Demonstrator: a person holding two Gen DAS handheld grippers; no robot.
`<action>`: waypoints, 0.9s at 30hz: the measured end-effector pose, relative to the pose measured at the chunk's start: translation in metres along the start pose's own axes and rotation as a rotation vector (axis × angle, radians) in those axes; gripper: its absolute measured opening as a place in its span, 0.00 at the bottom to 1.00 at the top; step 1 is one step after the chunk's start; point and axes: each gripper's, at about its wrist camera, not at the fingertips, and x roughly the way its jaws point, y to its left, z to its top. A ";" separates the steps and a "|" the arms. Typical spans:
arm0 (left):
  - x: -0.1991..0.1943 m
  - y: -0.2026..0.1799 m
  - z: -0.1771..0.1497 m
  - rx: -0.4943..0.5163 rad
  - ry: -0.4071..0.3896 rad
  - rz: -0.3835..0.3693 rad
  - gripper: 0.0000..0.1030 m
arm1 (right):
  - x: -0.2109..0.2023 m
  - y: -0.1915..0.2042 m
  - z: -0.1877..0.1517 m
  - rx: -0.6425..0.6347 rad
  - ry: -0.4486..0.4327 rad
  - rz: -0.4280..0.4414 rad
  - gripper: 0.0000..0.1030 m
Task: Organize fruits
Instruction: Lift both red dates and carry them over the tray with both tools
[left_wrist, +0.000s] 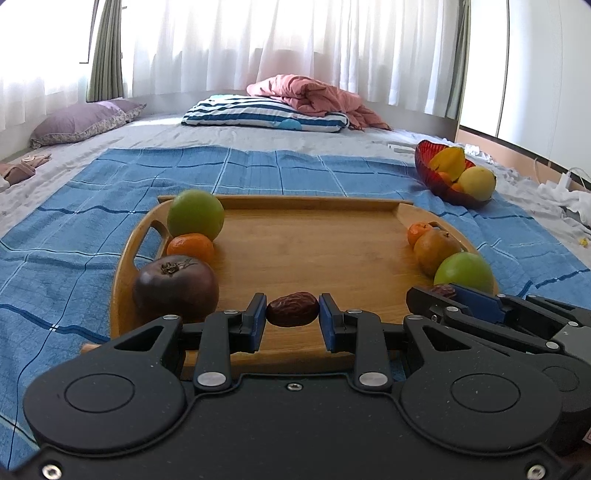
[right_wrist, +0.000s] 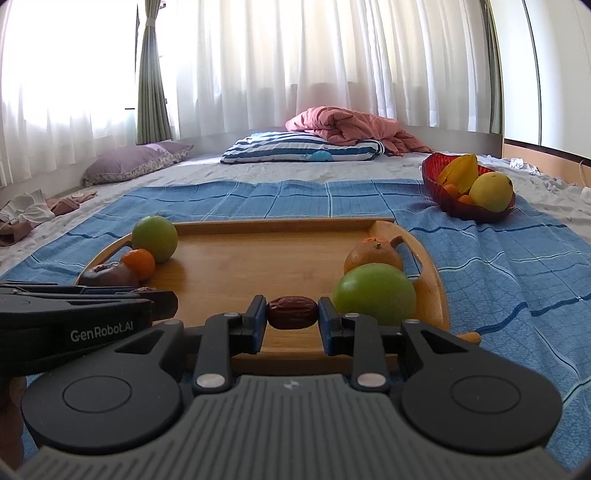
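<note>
Along the wooden tray's (left_wrist: 310, 206) left edge sit a green apple (left_wrist: 195, 214), mandarin (left_wrist: 190, 248) and dark persimmon (left_wrist: 175, 286); the left gripper (left_wrist: 292, 314) clamps a date (left_wrist: 292, 309) over its near edge; the right gripper (right_wrist: 291, 314) clamps another date (right_wrist: 291, 312) there; beyond the tray's far right corner stands a red fruit bowl (right_wrist: 430, 170).

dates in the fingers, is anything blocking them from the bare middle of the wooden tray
Nothing visible does. The left gripper holds one date, the right gripper another date, both over the near edge of the wooden tray. The fruits line only its left and right sides, so the middle ahead lies bare.
</note>
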 end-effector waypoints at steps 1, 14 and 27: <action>0.002 0.001 0.001 -0.004 0.006 -0.002 0.28 | 0.001 0.000 0.000 0.000 0.001 0.000 0.34; 0.039 0.022 0.075 -0.044 0.080 -0.060 0.28 | 0.044 -0.031 0.081 0.077 0.089 0.068 0.34; 0.120 0.048 0.141 -0.097 0.272 -0.053 0.28 | 0.136 -0.071 0.131 0.163 0.361 0.025 0.34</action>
